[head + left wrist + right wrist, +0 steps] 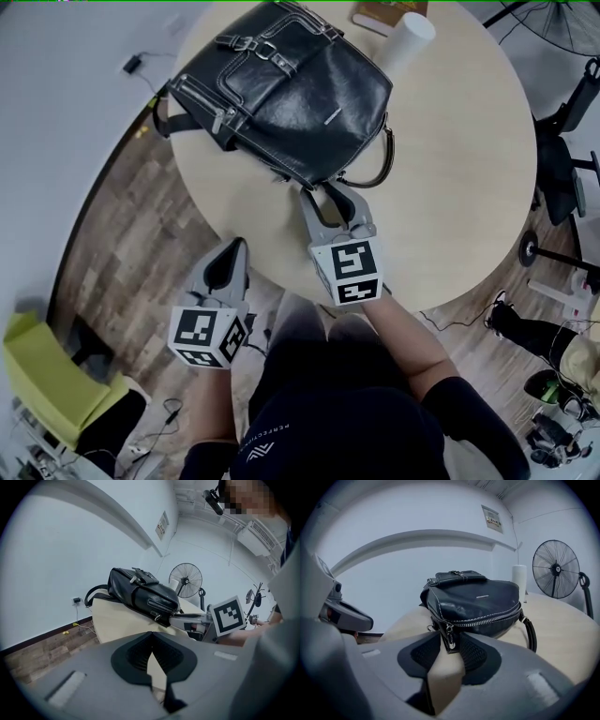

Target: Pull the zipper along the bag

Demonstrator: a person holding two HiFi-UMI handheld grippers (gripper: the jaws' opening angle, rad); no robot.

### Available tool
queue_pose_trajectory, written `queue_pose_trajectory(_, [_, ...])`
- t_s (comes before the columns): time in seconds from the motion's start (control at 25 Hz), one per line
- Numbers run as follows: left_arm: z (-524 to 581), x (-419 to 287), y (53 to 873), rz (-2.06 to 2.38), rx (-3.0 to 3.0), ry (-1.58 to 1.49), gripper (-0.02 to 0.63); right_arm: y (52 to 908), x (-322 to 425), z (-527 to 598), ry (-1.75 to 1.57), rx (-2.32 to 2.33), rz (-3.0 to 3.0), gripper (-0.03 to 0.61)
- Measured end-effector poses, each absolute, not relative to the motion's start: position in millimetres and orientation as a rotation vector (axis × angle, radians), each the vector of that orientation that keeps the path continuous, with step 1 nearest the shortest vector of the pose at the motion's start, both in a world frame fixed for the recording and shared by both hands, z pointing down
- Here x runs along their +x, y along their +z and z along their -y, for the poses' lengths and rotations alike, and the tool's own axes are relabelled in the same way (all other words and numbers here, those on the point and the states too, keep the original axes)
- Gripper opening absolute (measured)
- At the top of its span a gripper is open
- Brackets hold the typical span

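**Right jaws at the zipper pull, left jaws closed**

The right gripper's [328,195] fingers stood apart on either side of the zipper pull [449,637], which hung between their tips at the near corner of the black bag [281,89]. Whether the pads pressed on the pull could not be told. The zipper [487,618] ran closed along the bag's side, and its front flap lay down, so nothing inside showed. The bag lay on the round table [450,169], near a white cylinder [410,37]. The right gripper reached over the near table edge, tilted down. The left gripper's [152,634] fingers were pressed together on nothing. It hung off the table edge, above the wooden floor [122,234], pointing toward the bag.
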State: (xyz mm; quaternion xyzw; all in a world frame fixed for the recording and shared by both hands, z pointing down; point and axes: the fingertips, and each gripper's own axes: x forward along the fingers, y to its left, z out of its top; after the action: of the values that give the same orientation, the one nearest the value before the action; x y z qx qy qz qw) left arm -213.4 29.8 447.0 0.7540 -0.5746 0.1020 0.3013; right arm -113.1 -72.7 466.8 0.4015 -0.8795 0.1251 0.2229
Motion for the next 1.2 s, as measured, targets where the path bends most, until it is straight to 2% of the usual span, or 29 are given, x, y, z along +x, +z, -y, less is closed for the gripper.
queue_pose_trajectory(0.16, [-29,-217,452,1.519,1.985,0.268,0.018,468,-111,77,0.318,1.162,2.394,0.081])
queue_pose_trajectory(1.2, [-16,-187,437,1.553,1.983,0.293,0.018,465,-113,64,0.404,0.830,2.512,0.014])
